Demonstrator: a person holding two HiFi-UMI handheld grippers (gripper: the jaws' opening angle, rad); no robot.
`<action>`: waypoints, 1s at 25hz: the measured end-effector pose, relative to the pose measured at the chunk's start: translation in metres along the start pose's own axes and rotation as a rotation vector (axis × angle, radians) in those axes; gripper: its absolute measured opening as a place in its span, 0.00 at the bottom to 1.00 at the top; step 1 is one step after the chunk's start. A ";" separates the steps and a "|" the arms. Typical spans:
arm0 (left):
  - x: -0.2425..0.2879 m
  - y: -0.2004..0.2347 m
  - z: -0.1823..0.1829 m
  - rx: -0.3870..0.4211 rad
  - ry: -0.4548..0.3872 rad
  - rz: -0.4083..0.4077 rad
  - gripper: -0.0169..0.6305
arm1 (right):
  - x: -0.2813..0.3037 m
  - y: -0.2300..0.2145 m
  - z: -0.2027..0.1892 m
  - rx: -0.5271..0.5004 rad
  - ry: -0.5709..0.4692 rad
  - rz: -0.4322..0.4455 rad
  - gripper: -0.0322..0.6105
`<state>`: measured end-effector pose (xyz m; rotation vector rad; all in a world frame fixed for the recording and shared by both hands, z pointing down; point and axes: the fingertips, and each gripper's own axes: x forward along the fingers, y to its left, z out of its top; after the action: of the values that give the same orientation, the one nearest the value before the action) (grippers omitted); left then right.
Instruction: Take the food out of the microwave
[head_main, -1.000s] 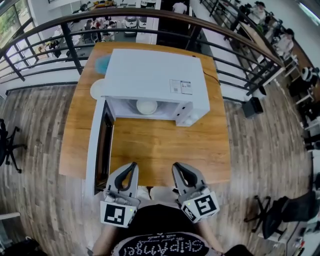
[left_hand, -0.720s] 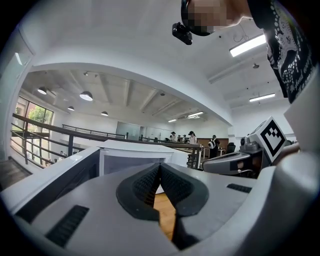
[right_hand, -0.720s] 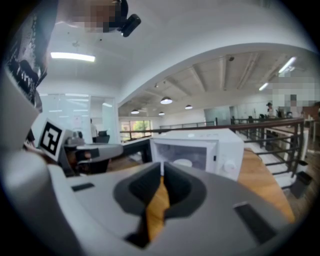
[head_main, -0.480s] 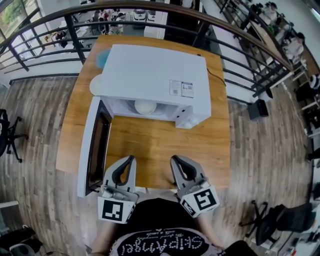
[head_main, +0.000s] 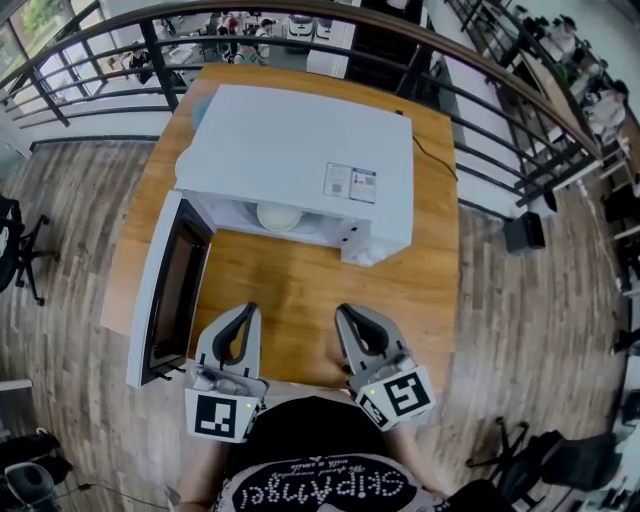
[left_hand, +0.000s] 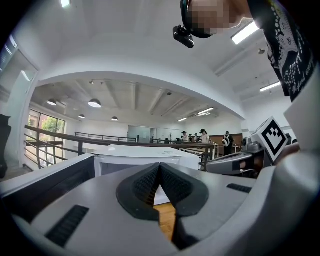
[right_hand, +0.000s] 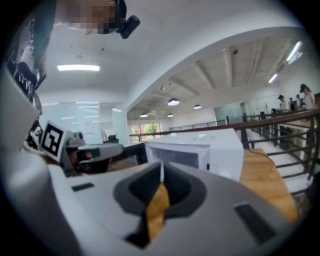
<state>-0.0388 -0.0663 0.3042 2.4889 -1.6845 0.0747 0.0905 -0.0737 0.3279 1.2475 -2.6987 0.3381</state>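
Here, at far left, the microwave's door (head_main: 162, 290) hangs wide open, swung out past the near corner of the wooden table (head_main: 425, 290). Just right of it the left gripper (head_main: 248, 310) is held above the table's near edge, its jaws pressed together with nothing between them. The food (head_main: 279, 215), a pale round mound, lies inside the open cavity of the white microwave (head_main: 300, 140), on the cavity floor near the front. It is well apart from both grippers, beyond them and roughly between their two lines, with bare tabletop in the gap. The right gripper (head_main: 342, 311) sits alongside its partner, jaws likewise closed and empty, pointing towards the oven's control side. A rectangular sticker (head_main: 350, 183) lies on the microwave's top towards the right, its print too small to read. Each gripper's cube bears black-and-white square markers, and white lettering on the person's black shirt cannot be made out
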 end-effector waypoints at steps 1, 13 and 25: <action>0.001 -0.002 -0.001 0.004 0.004 0.005 0.08 | -0.001 -0.004 0.000 -0.003 -0.001 0.003 0.11; 0.004 0.015 -0.014 0.048 0.061 0.037 0.08 | 0.000 -0.023 -0.014 0.037 0.015 -0.036 0.11; 0.014 0.029 -0.016 0.022 0.077 -0.014 0.08 | 0.017 -0.012 -0.014 0.058 0.017 -0.088 0.11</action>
<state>-0.0594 -0.0874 0.3242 2.4797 -1.6448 0.1862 0.0895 -0.0895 0.3469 1.3676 -2.6279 0.4158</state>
